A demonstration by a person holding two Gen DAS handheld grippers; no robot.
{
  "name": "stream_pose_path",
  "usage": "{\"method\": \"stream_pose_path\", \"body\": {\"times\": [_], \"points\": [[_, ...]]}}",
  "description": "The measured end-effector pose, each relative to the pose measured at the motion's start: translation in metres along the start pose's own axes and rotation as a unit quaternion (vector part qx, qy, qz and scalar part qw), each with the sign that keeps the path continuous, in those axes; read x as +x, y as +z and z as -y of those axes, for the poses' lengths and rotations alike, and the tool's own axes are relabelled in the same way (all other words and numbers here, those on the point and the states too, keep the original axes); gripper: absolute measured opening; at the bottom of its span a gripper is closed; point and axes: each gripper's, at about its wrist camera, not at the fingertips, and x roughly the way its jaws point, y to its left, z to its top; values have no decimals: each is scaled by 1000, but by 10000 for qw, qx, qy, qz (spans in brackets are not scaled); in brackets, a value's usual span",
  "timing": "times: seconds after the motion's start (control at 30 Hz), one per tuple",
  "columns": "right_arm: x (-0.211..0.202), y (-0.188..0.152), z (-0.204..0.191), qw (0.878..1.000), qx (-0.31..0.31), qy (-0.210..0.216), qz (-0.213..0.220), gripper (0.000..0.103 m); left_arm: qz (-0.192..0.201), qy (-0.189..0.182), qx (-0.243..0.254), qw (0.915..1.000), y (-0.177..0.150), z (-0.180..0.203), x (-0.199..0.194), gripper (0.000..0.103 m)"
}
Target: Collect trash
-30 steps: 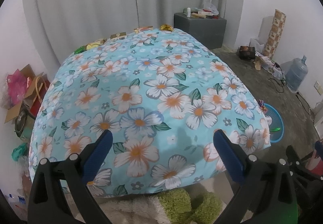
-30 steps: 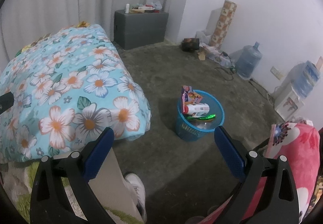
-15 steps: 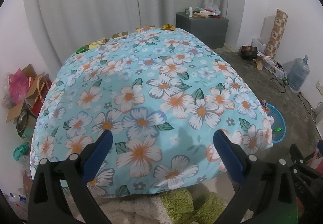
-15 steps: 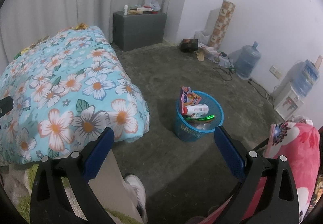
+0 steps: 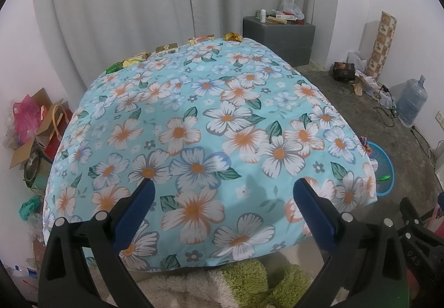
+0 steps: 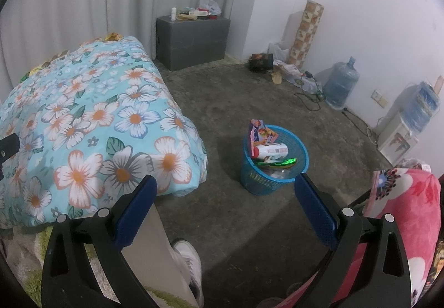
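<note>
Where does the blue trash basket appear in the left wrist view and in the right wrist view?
Left wrist: blue trash basket at right edge, half hidden behind the floral blanket.
Right wrist: basket on floor, just right of centre.
Shared landmark: grey cabinet.

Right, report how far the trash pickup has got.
Partly done: the blue basket already holds wrappers and a bottle. Nothing is in hand; left gripper and right gripper are both open. Several wrappers remain along the floral table's far edge.
</note>
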Motion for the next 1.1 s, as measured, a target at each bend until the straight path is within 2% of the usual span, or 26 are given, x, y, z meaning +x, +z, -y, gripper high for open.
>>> {"method": "stream_pose_path", "body": {"times": [1.1], "points": [[-1, -1, -1, 10000, 22, -3, 2, 95, -1, 21, 26, 10000, 0, -3, 2, 98]]}}
